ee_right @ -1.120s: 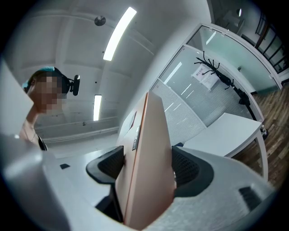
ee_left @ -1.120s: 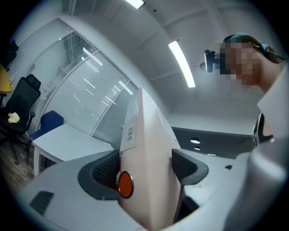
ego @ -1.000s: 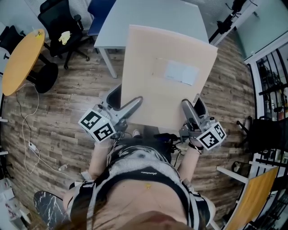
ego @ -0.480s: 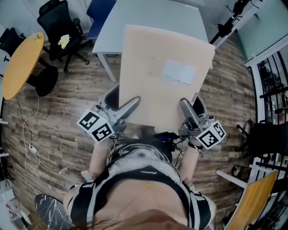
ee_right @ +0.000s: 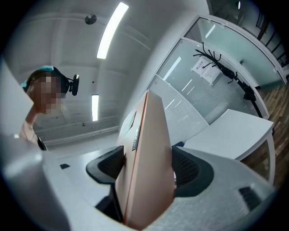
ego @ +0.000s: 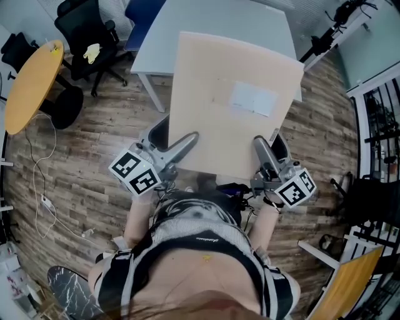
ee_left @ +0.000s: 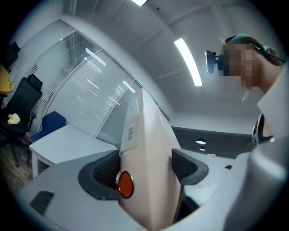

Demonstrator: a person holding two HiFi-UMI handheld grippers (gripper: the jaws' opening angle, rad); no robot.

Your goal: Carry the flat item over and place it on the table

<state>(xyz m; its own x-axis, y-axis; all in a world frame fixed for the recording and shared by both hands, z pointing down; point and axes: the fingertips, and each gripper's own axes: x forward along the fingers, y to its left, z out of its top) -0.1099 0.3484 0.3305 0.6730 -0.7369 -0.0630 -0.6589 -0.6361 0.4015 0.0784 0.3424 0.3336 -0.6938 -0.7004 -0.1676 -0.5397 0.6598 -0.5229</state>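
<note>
A flat pale-tan cardboard box (ego: 231, 106) with a white label is held out in front of me, its far half over the grey table (ego: 187, 31). My left gripper (ego: 184, 147) is shut on the box's near left edge, and my right gripper (ego: 261, 150) is shut on its near right edge. Seen edge-on, the box (ee_left: 151, 158) fills the gap between the left jaws, with an orange dot sticker by the left pad. In the right gripper view the box (ee_right: 146, 162) stands pinched between the black pads, and the white table (ee_right: 235, 128) lies beyond.
A round wooden table (ego: 31, 81) and a black office chair (ego: 87, 37) stand at the left. A blue chair (ego: 140, 15) is at the table's far left. White cable trails over the wood floor (ego: 37, 187). Wooden panels (ego: 347, 281) and black racks crowd the right.
The box and both grippers have shifted slightly to the right and forward relative to the table. Both grips are unchanged.
</note>
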